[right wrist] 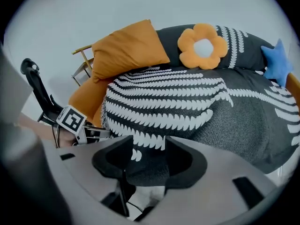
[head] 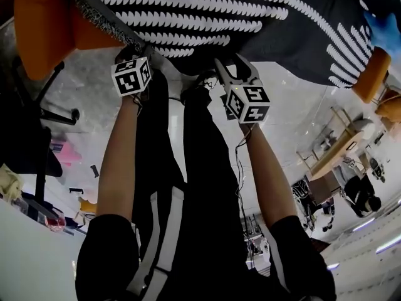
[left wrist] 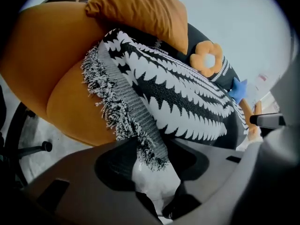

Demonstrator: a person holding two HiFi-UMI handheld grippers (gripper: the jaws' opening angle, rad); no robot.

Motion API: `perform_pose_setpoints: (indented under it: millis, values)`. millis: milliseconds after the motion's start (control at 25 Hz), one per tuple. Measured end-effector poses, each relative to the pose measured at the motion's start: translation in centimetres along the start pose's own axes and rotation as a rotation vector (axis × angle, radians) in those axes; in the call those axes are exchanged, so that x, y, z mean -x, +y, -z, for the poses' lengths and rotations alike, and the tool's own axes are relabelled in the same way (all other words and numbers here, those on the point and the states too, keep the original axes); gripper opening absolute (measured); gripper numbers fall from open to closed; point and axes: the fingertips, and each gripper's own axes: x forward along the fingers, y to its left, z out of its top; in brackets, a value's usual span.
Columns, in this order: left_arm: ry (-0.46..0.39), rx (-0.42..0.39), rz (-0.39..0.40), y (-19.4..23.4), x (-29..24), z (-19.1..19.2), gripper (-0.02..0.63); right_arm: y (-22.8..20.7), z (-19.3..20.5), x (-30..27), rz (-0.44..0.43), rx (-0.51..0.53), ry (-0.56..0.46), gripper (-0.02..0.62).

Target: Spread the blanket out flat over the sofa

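A black blanket [head: 250, 11] with white leaf rows lies over the orange sofa [head: 44, 24]. Its fringed left edge [left wrist: 117, 102] runs off the sofa arm [left wrist: 70, 102] down to my left gripper [head: 143, 47], which is shut on that corner [left wrist: 152, 161]. My right gripper [head: 233, 68] is shut on the blanket's dark front hem [right wrist: 149, 165], which fills the gap between its pads. On the sofa back rest an orange pillow [right wrist: 126, 48], a flower cushion [right wrist: 202, 46] and a blue star cushion [right wrist: 276, 62].
A black office chair base [head: 56, 115] stands on the pale floor to the left of the sofa. A wooden table [head: 338, 149] and another orange seat [head: 369, 74] are at the right. The person's black trousers [head: 188, 187] fill the middle of the head view.
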Motion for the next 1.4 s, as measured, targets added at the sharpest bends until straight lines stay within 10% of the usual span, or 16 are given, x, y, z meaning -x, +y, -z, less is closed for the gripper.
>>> perform_pose_setpoints:
  millis: [280,760,840,1080,1400]
  values:
    - [-0.065,0.207,-0.016,3.5,0.7,-1.2,0.199,1.0,-0.7,-1.4,-0.006,0.002,0.007,0.218]
    - [0.023,0.086,-0.076,2.7,0.6,-0.9,0.197,1.3,-0.4,-2.6,-0.001,-0.001,0.035,0.209]
    - [0.018,0.062,-0.054,2.7,1.1,-1.2,0.044,1.6,-0.5,-2.9,0.003,-0.003,0.037,0.207]
    - [0.021,-0.074,-0.011,3.2,3.4,-1.5,0.034,3.3,-1.0,-4.0,-0.003,0.008,0.051,0.198]
    - [0.015,0.029,-0.204,12.4,9.9,0.4,0.032,6.3,-2.6,-5.5,-0.05,0.061,0.06,0.192]
